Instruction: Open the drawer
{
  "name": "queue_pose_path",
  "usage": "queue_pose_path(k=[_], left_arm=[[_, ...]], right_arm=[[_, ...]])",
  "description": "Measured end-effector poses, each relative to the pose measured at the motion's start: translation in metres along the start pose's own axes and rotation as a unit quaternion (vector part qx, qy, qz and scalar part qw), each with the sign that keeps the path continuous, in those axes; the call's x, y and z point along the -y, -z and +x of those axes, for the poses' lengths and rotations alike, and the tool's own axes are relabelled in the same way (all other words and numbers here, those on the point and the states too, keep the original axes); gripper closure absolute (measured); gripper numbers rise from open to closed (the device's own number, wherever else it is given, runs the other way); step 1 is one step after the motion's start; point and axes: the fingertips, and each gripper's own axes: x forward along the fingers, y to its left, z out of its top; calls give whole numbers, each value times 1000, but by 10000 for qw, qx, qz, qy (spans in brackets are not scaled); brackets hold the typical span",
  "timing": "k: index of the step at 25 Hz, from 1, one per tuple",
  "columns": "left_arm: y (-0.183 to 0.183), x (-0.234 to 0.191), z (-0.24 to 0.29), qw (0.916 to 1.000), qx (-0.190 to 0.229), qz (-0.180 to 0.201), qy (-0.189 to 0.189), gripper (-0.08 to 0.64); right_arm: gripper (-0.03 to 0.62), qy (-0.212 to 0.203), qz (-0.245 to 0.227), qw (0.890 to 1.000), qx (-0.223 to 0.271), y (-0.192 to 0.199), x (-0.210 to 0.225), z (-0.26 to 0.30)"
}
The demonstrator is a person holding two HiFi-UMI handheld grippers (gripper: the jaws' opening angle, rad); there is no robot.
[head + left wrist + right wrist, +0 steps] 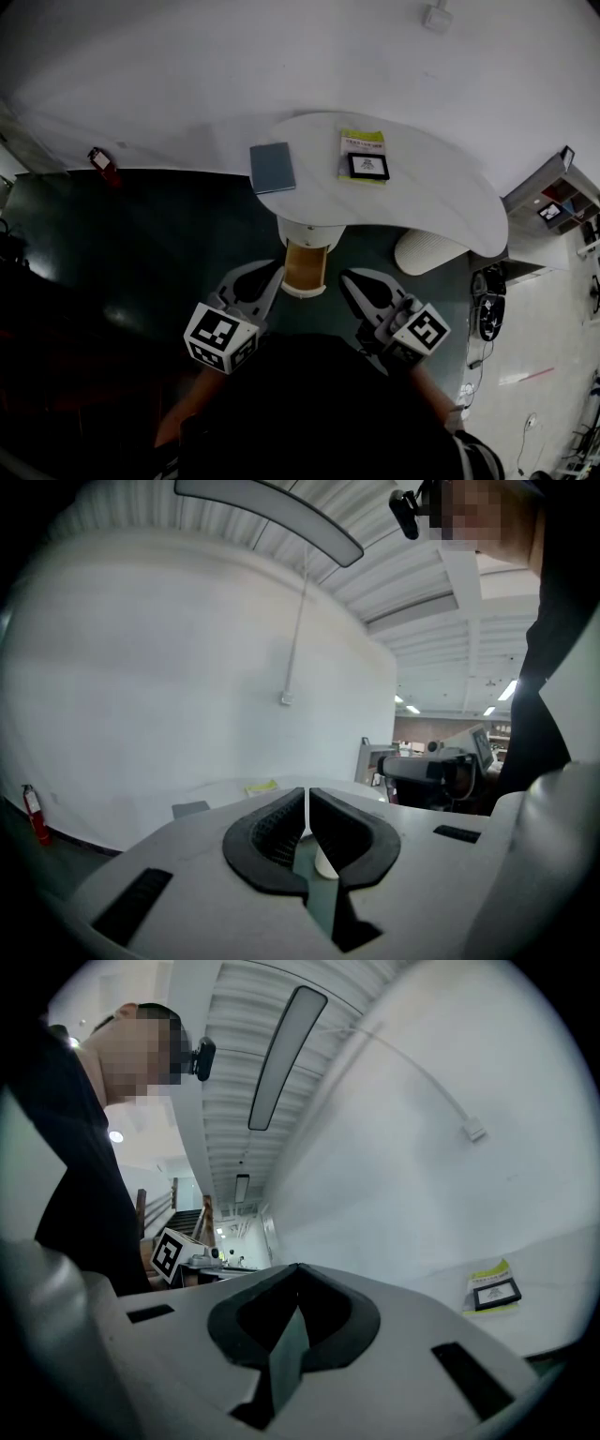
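Note:
A white curved table [422,202] stands on a round pedestal, whose tan drawer front [305,265] faces me under the top. My left gripper [271,276] hangs just left of that front, its black jaws together and empty; in the left gripper view [307,797] the tips meet with only a hairline slit. My right gripper [352,280] is just right of the drawer front, also shut on nothing, and points level in the right gripper view [298,1279]. Neither gripper touches the drawer.
On the table lie a grey notebook [272,167] and a yellow-green book with a black tablet [364,155] on it. A white cushion [427,251] sits right of the pedestal. A fire extinguisher [103,165] stands at the wall, a shelf [553,202] at far right.

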Motion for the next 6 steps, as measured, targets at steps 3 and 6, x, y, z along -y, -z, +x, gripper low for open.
queue_pose_path(k=[3,6], left_arm=[[0,-3,0,10000,4,-33,-42,534],[-1,-6,0,10000,19,-66,-66,534]], right_arm=[[577,-18,15,10000,-17,0,1,2],[577,-33,42,10000,-30,1,3,4]])
